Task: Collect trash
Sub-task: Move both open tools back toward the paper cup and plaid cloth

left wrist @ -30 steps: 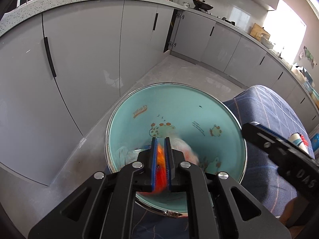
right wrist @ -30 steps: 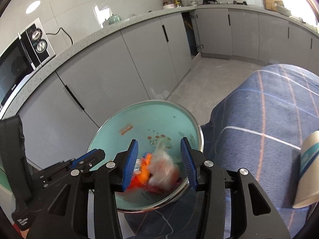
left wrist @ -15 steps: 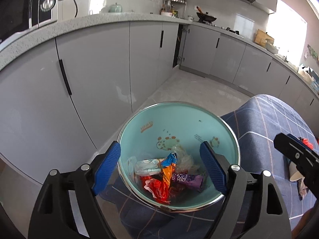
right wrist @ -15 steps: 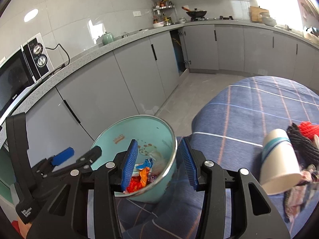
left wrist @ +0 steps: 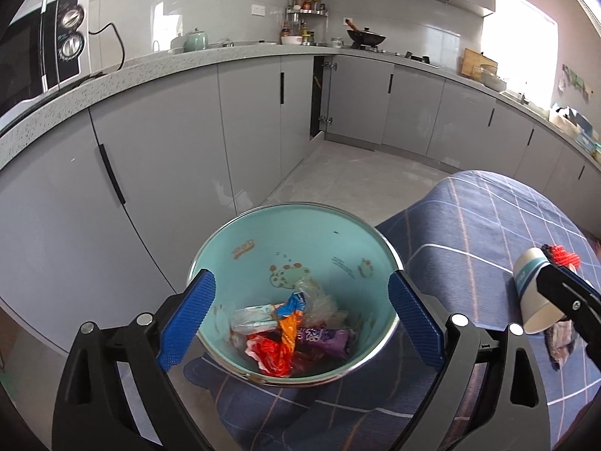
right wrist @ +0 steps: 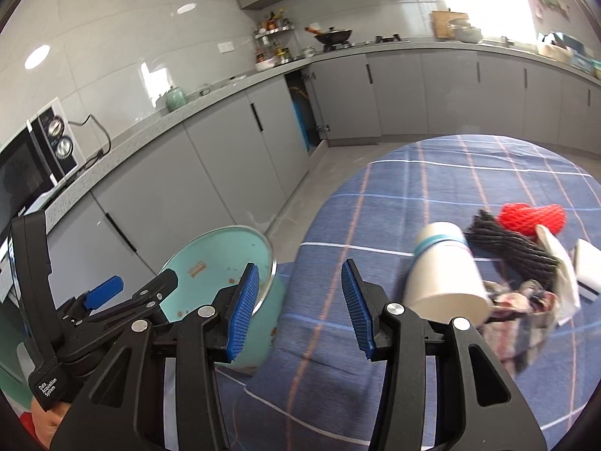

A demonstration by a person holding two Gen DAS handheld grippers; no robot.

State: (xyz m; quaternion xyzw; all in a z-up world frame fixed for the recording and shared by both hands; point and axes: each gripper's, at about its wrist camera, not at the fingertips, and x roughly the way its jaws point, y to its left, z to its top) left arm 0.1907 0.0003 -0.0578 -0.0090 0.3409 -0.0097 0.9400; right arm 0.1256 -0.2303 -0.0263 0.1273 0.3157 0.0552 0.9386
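A teal enamel basin (left wrist: 263,240) sits on the left edge of the blue checked tablecloth (left wrist: 488,225); it holds several crumpled wrappers (left wrist: 285,334), orange, red, purple and clear. My left gripper (left wrist: 296,319) is wide open and empty above the basin's near side. My right gripper (right wrist: 298,308) is open and empty, over the cloth just right of the basin (right wrist: 221,251). A white paper cup (right wrist: 443,274) lies on its side to its right, with a black net (right wrist: 511,244), a red net (right wrist: 533,218) and crumpled scraps (right wrist: 526,300) beside it.
Grey kitchen cabinets (left wrist: 188,143) and a speckled counter run behind the table, with a microwave (left wrist: 37,60) at the left. Tiled floor (left wrist: 357,188) lies between table and cabinets. The left gripper's body (right wrist: 94,315) shows left of the right gripper.
My left gripper opened and dropped the orange wrapper into the basin, then drew back. My right gripper pulled away from the basin and swung right toward the cup.
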